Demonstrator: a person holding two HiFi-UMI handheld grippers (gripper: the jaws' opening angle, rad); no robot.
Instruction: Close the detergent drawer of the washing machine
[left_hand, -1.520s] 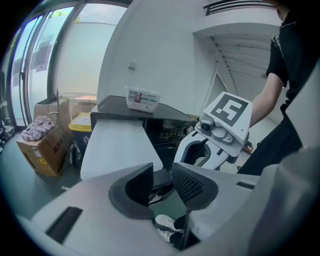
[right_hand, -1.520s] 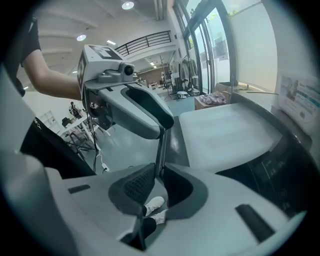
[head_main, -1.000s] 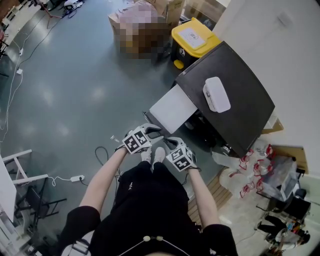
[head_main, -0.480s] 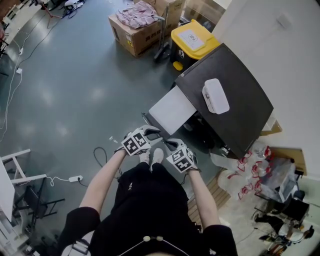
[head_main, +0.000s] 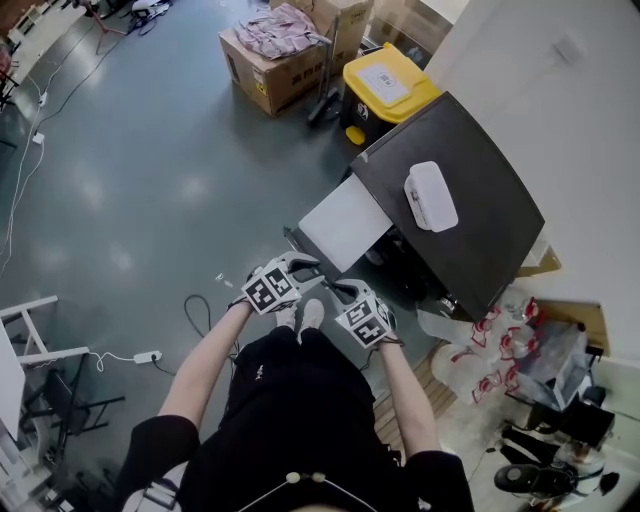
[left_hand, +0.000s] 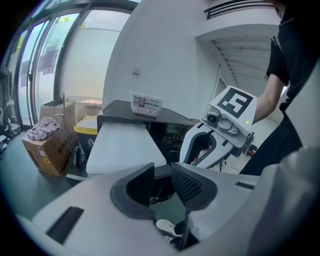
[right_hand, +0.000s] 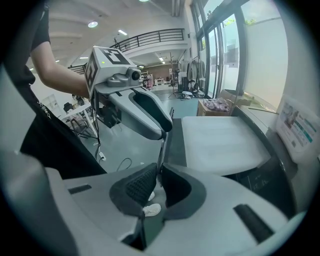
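While both grippers hang just short of the washing machine (head_main: 470, 215), nothing touches it, so the close hasn't started. I take the detergent drawer (head_main: 345, 222) to be the white slab jutting from the machine's front, toward the left in the head view, and it looks well out. Left gripper (head_main: 308, 266): jaws wide apart, nothing between them, and they have just been closing a little. Right gripper (head_main: 338, 291): jaws have just been closing down to a slim gap, also empty; only a dark edge of the machine shows beyond them. Both tips sit near the slab's near corner, clear of it. Still to do: make contact with the slab's outer end and push it in flush.
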